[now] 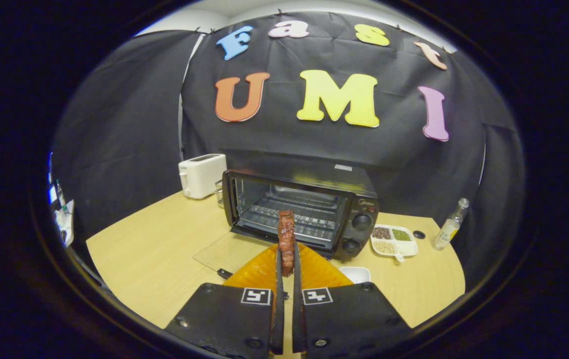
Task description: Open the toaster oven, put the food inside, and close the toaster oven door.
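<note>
A reddish strip of meat point(286, 239) is pinched upright between both fingers of the claw point(287, 262). Below it an orange plate point(314, 273) is seen on the bench point(155, 249); beyond it the toaster oven point(304, 212) stands with its glass door point(229, 252) lowered.

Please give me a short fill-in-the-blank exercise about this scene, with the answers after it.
1. The gripper is shut on a strip of ____.
2. The toaster oven door is ____.
3. The white toaster stands ____ the toaster oven.
4. Under the meat lies an ____ plate.

Answers: meat; open; beside; orange
</note>
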A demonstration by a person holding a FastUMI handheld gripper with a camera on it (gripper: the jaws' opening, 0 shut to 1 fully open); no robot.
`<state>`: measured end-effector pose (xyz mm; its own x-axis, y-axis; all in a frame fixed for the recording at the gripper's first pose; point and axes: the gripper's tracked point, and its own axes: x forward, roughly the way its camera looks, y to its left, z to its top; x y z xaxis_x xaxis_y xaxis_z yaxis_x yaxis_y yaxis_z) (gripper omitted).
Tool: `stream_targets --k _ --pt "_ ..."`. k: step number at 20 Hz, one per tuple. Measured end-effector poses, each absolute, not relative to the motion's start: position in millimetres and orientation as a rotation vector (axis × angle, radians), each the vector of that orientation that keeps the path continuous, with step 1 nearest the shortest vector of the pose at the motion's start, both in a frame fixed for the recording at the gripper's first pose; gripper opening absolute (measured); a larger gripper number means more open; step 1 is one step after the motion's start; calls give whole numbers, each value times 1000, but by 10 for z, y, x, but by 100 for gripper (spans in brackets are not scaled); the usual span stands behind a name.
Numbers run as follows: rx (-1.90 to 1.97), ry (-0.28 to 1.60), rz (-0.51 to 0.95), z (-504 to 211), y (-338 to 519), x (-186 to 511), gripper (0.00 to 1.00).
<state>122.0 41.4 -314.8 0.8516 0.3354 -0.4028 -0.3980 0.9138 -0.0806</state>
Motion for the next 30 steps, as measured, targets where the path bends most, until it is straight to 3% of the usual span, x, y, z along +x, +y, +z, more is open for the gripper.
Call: stream_targets --k 17,30 --pt "451 526 396 -3882 1233 2750 10" --pt "428 499 274 -4035 1111 3182 16"
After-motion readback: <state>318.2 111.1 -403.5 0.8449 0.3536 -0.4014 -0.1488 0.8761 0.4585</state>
